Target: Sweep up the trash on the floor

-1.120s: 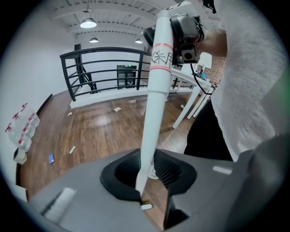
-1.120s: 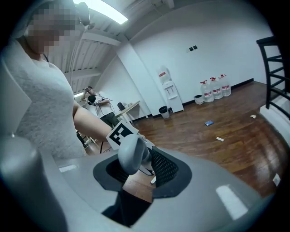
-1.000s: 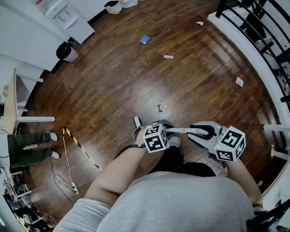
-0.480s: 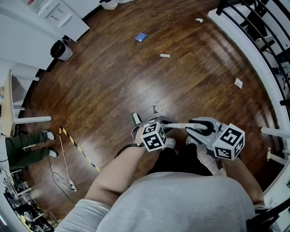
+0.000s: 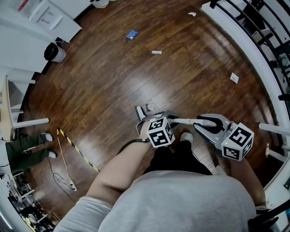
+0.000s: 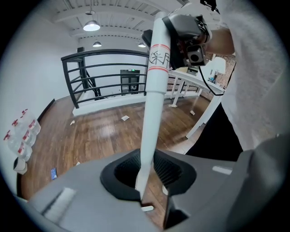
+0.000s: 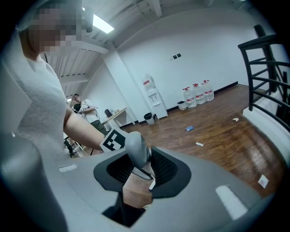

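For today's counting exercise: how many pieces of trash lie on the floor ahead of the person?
4: a blue piece far ahead, a white scrap just nearer, a top scrap by the white ledge, a right scrap lower along it. Another may hide near the broom.

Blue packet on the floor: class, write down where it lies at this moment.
In the head view the blue packet lies on the floor near the top, left of centre, between the black bin and a white scrap.

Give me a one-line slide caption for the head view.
Sweeping pose: left gripper and right gripper both clamp one white handle over a wooden floor dotted with paper scraps.
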### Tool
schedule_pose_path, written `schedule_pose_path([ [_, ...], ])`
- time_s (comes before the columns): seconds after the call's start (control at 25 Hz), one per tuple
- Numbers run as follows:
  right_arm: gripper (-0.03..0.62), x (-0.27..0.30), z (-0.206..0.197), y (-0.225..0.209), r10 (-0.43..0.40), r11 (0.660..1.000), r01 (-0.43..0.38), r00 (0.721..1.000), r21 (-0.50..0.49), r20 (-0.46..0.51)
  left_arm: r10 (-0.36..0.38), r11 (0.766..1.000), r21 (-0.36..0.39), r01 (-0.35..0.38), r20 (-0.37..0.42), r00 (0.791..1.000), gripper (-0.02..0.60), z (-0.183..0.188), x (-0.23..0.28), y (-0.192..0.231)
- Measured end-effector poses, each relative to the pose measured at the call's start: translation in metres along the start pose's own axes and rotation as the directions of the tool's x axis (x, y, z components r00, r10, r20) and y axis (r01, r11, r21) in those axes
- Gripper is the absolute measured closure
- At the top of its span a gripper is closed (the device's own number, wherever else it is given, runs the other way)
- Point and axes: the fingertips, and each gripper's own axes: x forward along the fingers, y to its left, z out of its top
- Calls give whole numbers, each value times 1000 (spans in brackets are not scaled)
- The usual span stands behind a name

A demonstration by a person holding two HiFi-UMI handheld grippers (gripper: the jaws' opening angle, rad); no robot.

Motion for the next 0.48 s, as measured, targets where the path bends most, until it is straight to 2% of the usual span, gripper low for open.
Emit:
schedule_pose_path([
  [0.24,485,-62,4,-27,-96,995,96,995,6,37,-39,995,93,37,26,999,509,66,29,0],
  [0.48,484,-133,-7,-52,-198,980,196,978,33,68,-105,976,197,96,38,994,509,134,69,-15],
])
